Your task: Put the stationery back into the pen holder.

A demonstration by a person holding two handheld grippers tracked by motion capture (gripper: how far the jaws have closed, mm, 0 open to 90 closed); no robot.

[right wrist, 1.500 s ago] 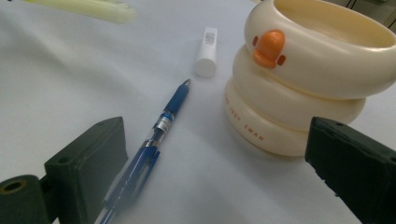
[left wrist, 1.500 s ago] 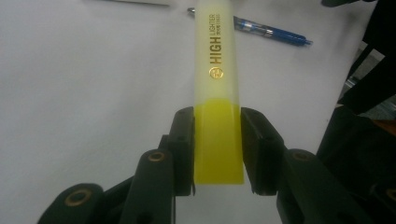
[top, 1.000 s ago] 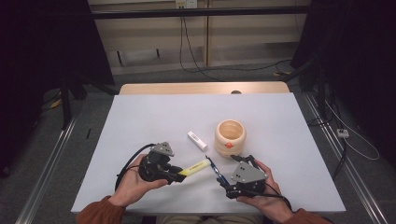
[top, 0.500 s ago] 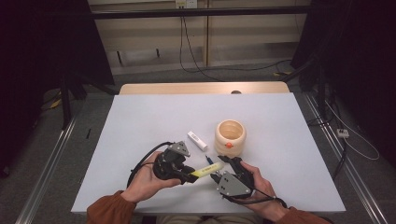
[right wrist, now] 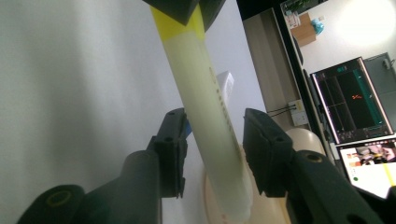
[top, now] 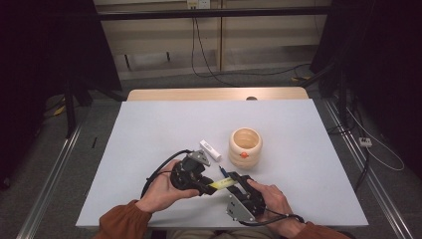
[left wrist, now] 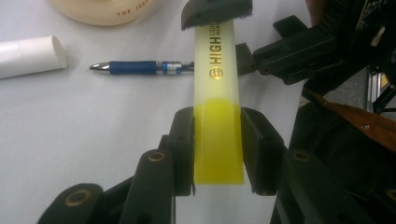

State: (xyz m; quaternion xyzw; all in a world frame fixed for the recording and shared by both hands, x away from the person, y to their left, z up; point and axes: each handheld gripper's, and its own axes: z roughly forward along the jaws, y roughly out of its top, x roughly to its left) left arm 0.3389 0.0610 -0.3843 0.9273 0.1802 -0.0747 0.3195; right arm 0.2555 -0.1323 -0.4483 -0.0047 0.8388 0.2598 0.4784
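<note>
**Operator:** Where was the highlighter, and who had it?

**Describer:** The highlighter point(left wrist: 217, 70) was lifted just above the white table point(top: 149, 129), near your edge of it, bridging your two grippers. Your left gripper point(left wrist: 217, 149) was clenched on its solid yellow end, pads flat against both sides. Your right gripper point(right wrist: 212, 154) had just been closing, with the pale, see-through end between its jaws. A sliver of gap showed beside one pad, so I judged it not yet clamped.

**Operator:** How would it handle?

**Describer:** Probably light and stiff, a smooth plastic barrel that could slip under rubber pads. If the two halves were meant to pull apart, you'd want each gripper square across its own half, well clear of the seam where yellow met pale.

**Operator:** Anything you couldn't make out?

**Describer:** The pale tip was covered by a right jaw in the left gripper view. Which half was the cap, I couldn't tell. A blue pen point(left wrist: 140, 67) lay partly behind the barrel. A white tube point(left wrist: 28, 56) and a wooden cup point(top: 245, 147) were cut off at that view's edge.
</note>
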